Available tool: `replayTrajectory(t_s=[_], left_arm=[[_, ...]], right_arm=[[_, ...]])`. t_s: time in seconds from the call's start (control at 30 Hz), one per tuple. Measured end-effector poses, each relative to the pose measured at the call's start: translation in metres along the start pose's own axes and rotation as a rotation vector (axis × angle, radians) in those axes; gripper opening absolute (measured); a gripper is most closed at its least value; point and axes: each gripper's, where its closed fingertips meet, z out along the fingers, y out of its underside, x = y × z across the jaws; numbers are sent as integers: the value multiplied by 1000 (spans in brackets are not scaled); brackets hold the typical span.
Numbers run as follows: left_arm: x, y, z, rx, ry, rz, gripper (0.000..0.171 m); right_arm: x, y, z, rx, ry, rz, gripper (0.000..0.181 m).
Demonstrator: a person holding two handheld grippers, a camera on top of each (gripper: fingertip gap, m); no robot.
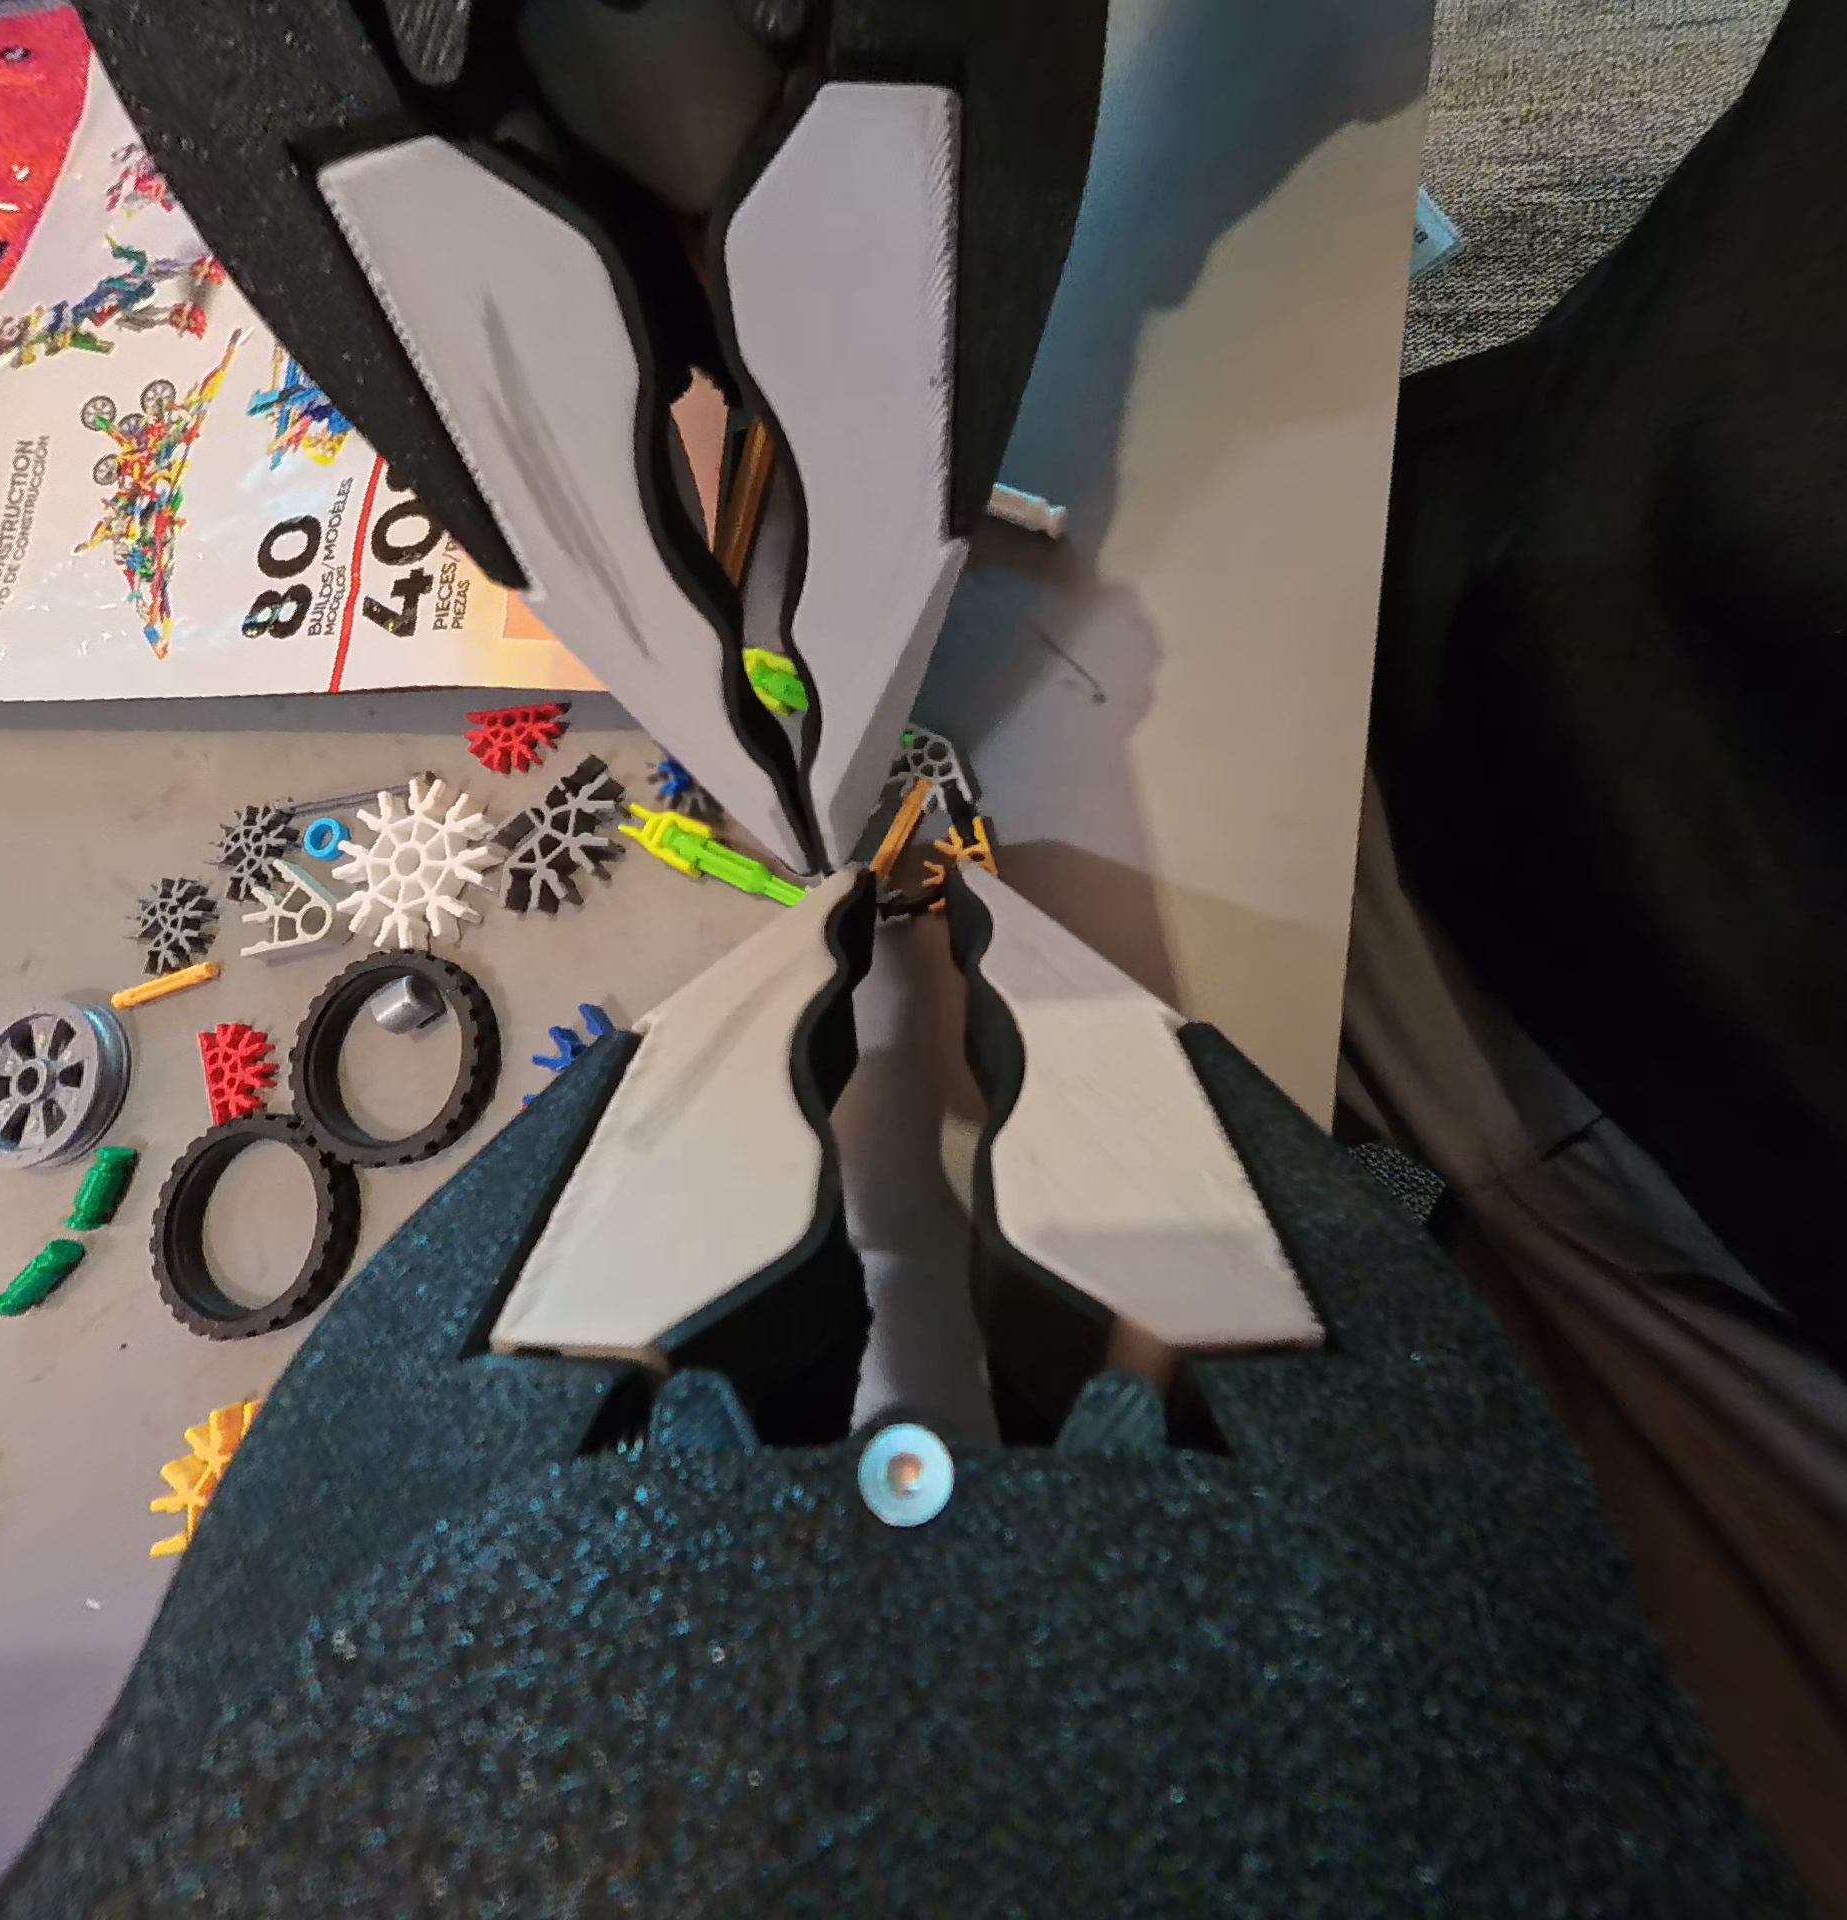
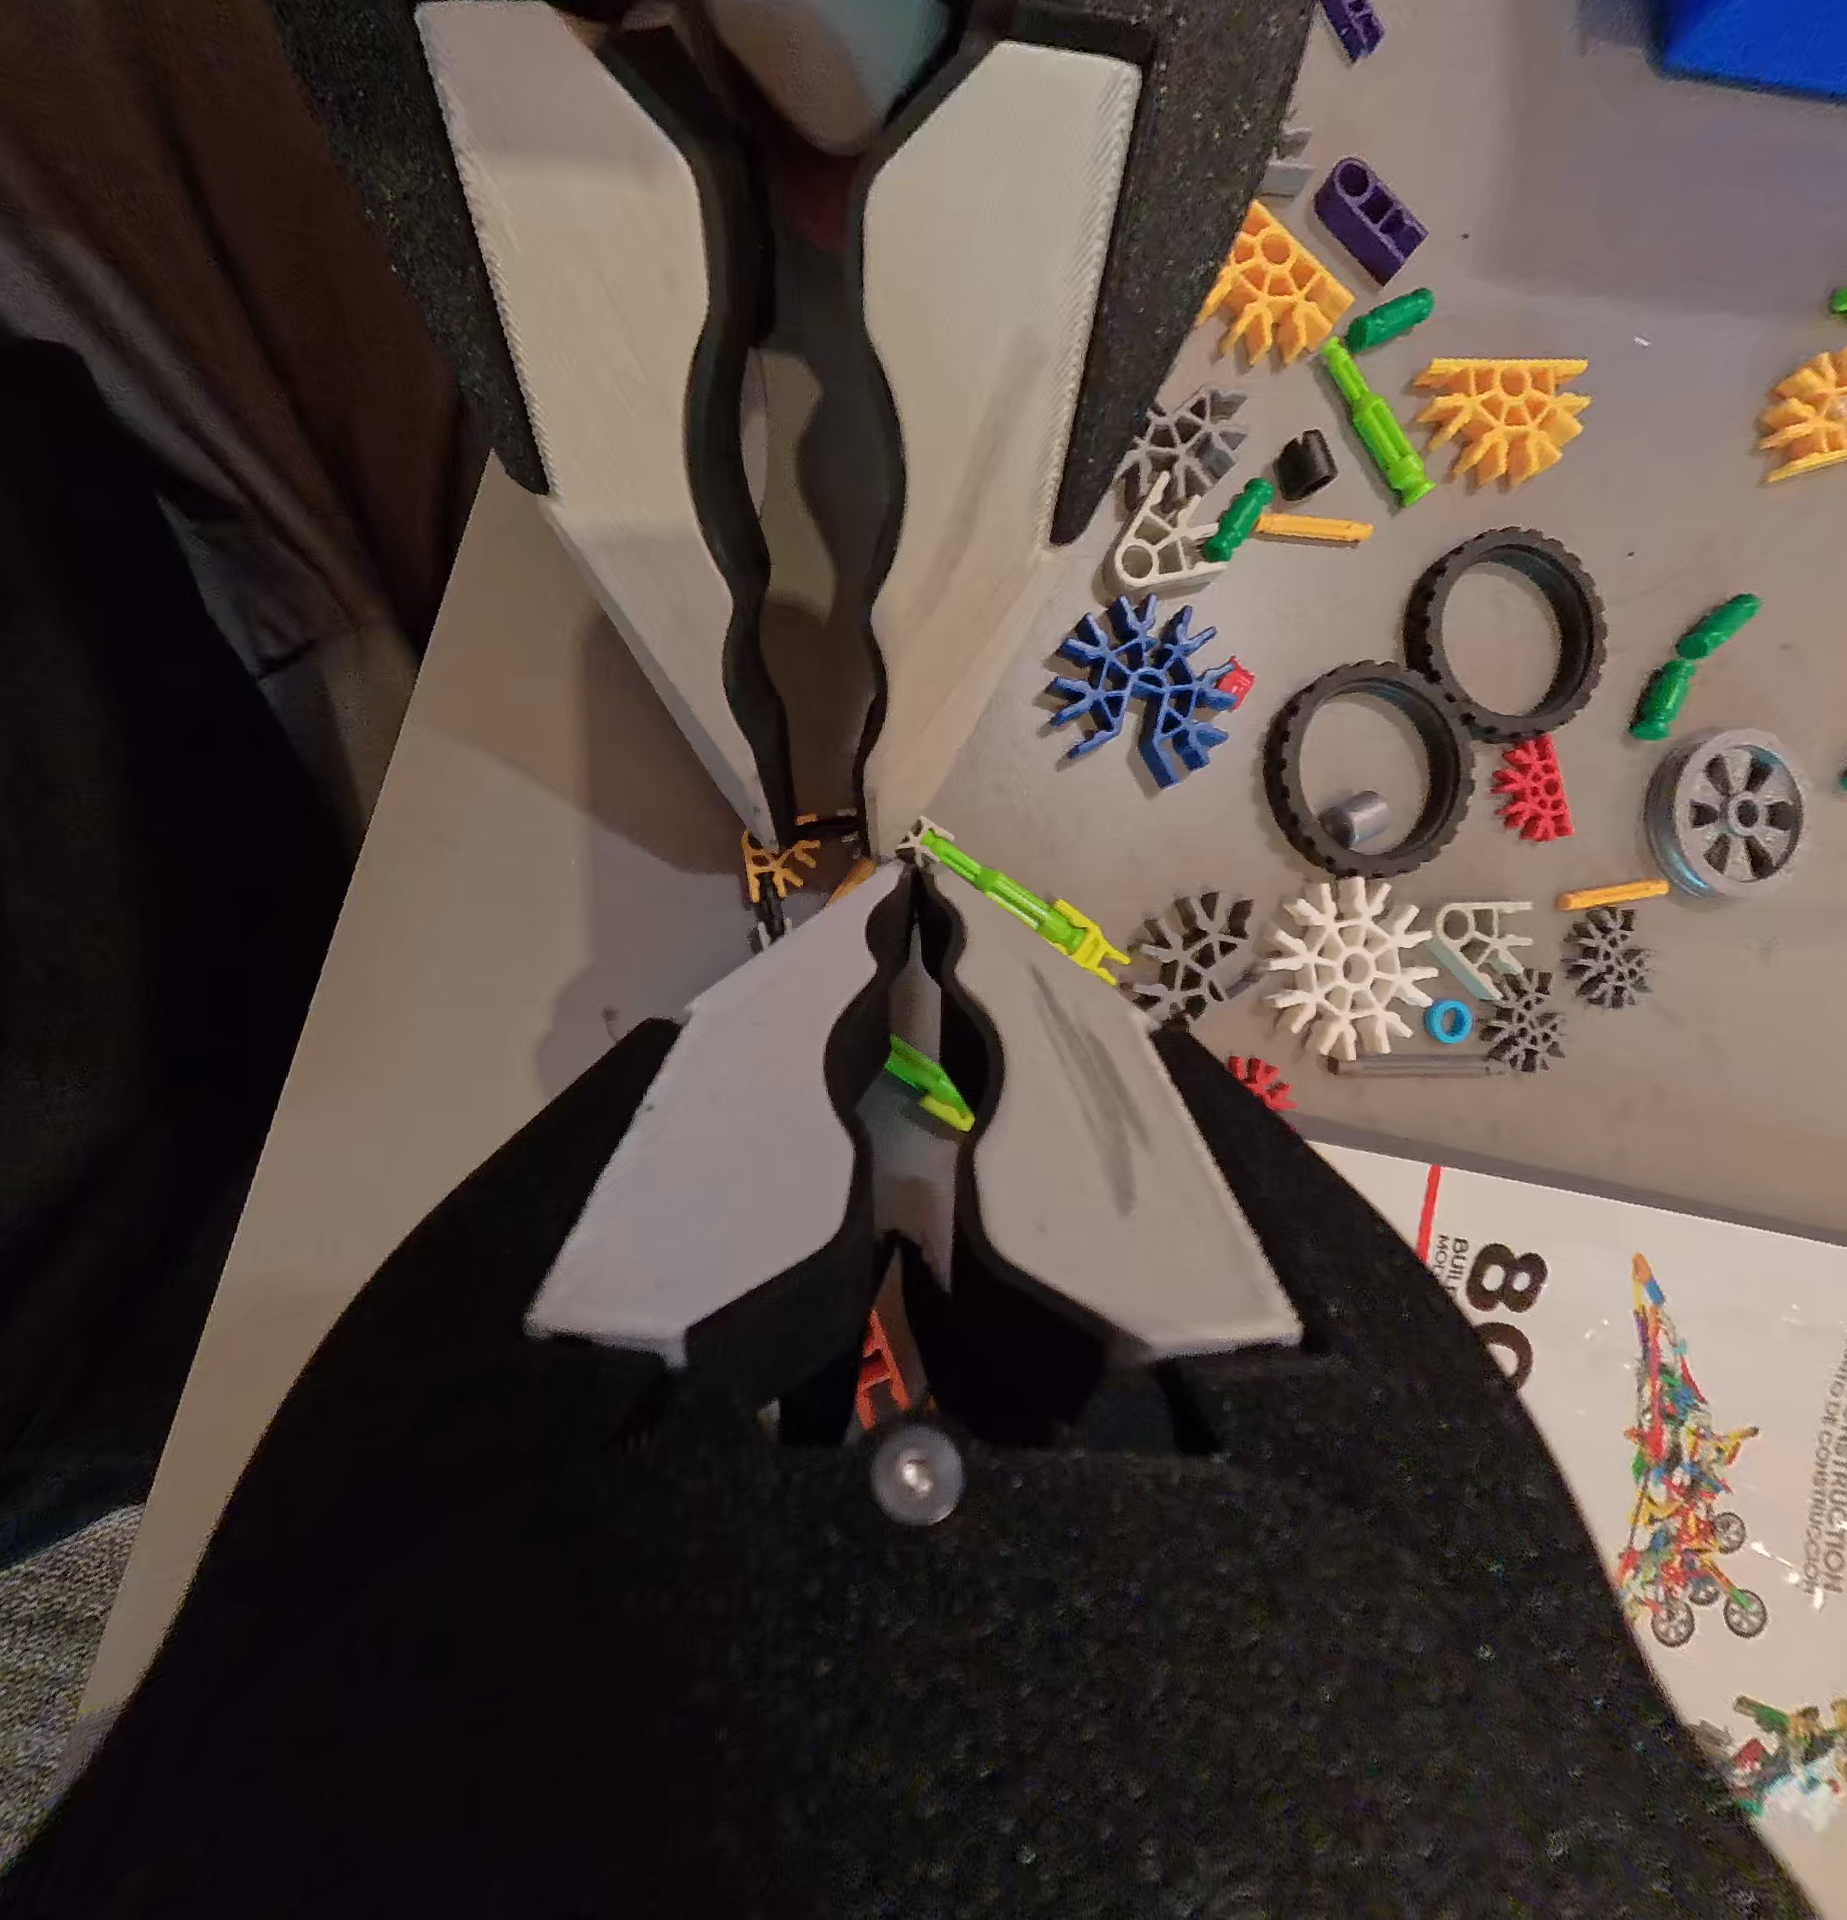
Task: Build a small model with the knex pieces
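Right gripper [image 2: 911, 883] — fingers pressed together at the tips; whether they pinch the lime-green rod [image 2: 1012, 902] touching them cannot be told. Left gripper [image 1: 903, 883] — fingers slightly spread about a small orange connector [image 1: 963, 860] and a tan rod [image 1: 903, 826]; actual grip cannot be told. Tips of both meet nose to nose. Near the lime-green rod: white snowflake connector [image 2: 1345, 961], two black tyres [image 2: 1366, 769], grey wheel hub [image 2: 1734, 812], blue connector [image 2: 1147, 686]. Beyond these — a printed box [image 1: 171, 416] on the grey table [image 2: 545, 790].

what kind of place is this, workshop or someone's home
Probably a home or hobby desk, though I can't be sure: a grey tabletop strewn with plastic construction-toy pieces such as a white snowflake connector and black tyres, with the toy set's printed box alongside.
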Motion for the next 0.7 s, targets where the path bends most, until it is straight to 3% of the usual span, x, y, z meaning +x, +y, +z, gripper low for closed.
replayTrajectory(t_s=[0.23, 0.47, 0.7], left_arm=[[-3, 1, -2, 6, -24, 7, 15], [-9, 6, -20, 55, -76, -104, 17], [-6, 16, -13, 9, -91, -121, 25]], right_arm=[[0, 1, 1, -25, -11, -14, 0], [1, -1, 3, -23, -16, -20, 0], [2, -2, 3, -19, -4, -23, 0]])
